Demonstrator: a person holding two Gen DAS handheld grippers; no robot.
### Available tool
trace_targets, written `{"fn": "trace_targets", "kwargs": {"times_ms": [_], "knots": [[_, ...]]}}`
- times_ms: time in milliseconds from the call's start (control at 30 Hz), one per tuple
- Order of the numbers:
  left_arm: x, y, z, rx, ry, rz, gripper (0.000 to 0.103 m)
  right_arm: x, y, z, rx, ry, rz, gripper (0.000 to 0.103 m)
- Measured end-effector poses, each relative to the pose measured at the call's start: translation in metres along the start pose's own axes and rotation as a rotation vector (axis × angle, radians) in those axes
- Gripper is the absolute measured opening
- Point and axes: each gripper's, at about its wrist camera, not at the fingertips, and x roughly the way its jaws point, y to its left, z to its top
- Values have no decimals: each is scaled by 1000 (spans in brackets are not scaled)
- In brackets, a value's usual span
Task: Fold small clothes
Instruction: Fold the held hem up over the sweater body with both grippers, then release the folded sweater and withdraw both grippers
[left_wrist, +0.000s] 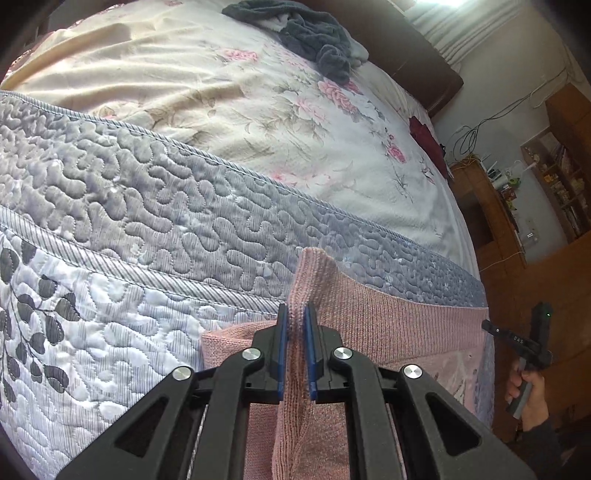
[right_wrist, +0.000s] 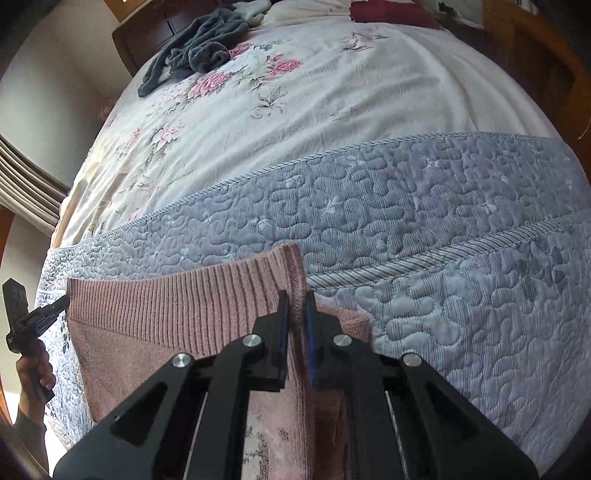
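While my left gripper and right gripper each pinch a corner of the pink knit garment above the quilt, uneven pulling could slip the ribbed hem free.

Bed is wearing a floral sheet, with a blue quilt lying across the near end; grey clothes, a maroon garment and a pink knit are lying on top.

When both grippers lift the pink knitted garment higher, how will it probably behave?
The pink knitted garment will probably sag between the left gripper and right gripper, since it already drapes. Its ribbed hem looks stretchy, so it may lengthen. The rough knit seems unlikely to slip.
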Motion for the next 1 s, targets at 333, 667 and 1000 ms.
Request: {"fn": "trace_targets", "kwargs": {"times_ms": [333,667,1000], "knots": [[68,42,-5,-108,150,75,9,69,-24,0,68,83,-29,8],[23,-3,-14,-11,21,-94,17,23,-12,-11,50,-64,104,25],[55,9,-24,-45,134,11,11,48,-16,-30,82,30,114,10]]}}
